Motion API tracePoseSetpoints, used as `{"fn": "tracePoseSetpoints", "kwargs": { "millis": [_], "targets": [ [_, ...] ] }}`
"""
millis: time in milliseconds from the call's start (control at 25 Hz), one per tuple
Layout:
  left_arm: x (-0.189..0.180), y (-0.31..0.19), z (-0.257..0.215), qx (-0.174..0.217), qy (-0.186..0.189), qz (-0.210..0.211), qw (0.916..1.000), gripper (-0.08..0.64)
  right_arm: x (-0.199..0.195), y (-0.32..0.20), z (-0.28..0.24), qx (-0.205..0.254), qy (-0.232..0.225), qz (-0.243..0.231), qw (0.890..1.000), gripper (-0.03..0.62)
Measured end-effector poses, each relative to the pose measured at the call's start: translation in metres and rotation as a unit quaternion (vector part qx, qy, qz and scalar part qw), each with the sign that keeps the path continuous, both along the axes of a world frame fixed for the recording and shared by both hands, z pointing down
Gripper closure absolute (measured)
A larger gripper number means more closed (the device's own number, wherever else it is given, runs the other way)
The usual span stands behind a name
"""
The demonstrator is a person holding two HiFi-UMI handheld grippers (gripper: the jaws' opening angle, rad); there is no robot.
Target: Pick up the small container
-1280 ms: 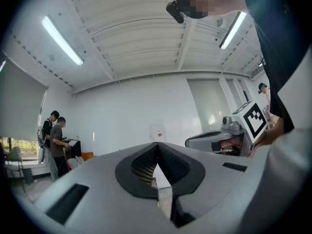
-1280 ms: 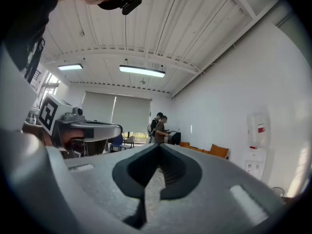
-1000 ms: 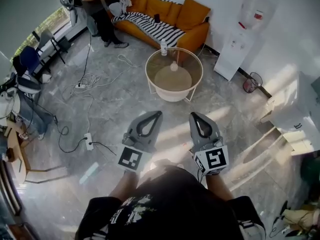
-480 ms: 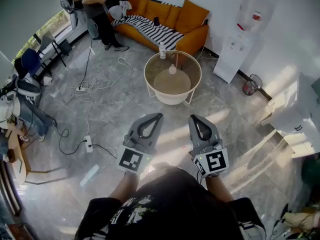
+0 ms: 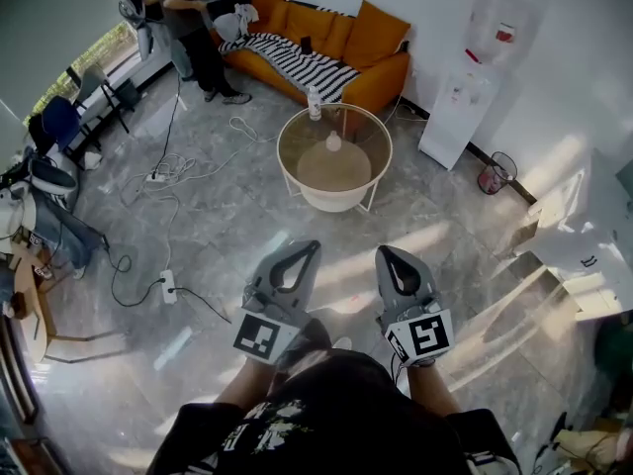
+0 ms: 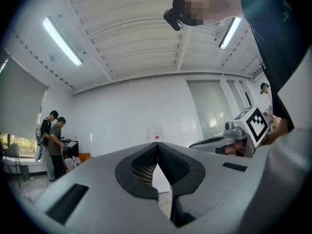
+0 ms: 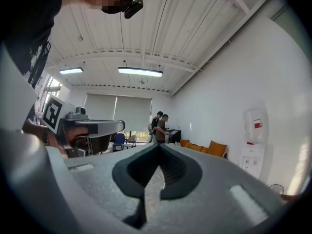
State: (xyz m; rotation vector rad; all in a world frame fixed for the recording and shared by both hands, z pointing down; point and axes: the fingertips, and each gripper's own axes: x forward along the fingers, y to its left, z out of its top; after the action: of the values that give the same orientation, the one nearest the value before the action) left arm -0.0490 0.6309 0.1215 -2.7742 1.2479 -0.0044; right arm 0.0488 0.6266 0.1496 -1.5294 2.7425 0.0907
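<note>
Left gripper (image 5: 313, 248) and right gripper (image 5: 384, 254) ride level, jaws clenched empty, because the table (image 5: 362, 127) stands well ahead.

Grey marble floor (image 5: 237, 221), on which a round glass-topped table (image 5: 368, 127), a white power strip (image 5: 167, 287) and loose cables (image 5: 168, 166) are seen. A small container (image 5: 315, 104) is stood upright at the table's far edge; a smaller white object (image 5: 333, 143) is seen near its middle.

Two hand-held grippers (image 5: 307, 248) (image 5: 387, 255), one round table (image 5: 281, 158), one sofa (image 5: 374, 36), one water dispenser (image 5: 457, 102).
</note>
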Motion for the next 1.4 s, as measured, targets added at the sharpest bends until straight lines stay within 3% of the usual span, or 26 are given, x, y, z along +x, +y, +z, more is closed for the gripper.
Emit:
{"fn": "tracePoseSetpoints", "kwargs": {
  "millis": [280, 720, 1400],
  "targets": [
    [0.016, -0.021, 0.011, -0.002, -0.007, 0.010, 0.9999, 0.548, 0.010, -0.021, 0.014, -0.011, -0.004, -0.003, 1.000, 0.597],
    [0.015, -0.099, 0.010, -0.009, 0.002, 0.023, 0.9997, 0.546, 0.008, -0.096, 0.006, -0.006, 0.005, 0.003, 1.000, 0.597],
    [-0.035, -0.242, 0.003, -0.002, 0.000, 0.053, 0.9986, 0.546, -0.047, -0.241, -0.013, 0.009, 0.005, 0.010, 1.000, 0.597]
  ]
}}
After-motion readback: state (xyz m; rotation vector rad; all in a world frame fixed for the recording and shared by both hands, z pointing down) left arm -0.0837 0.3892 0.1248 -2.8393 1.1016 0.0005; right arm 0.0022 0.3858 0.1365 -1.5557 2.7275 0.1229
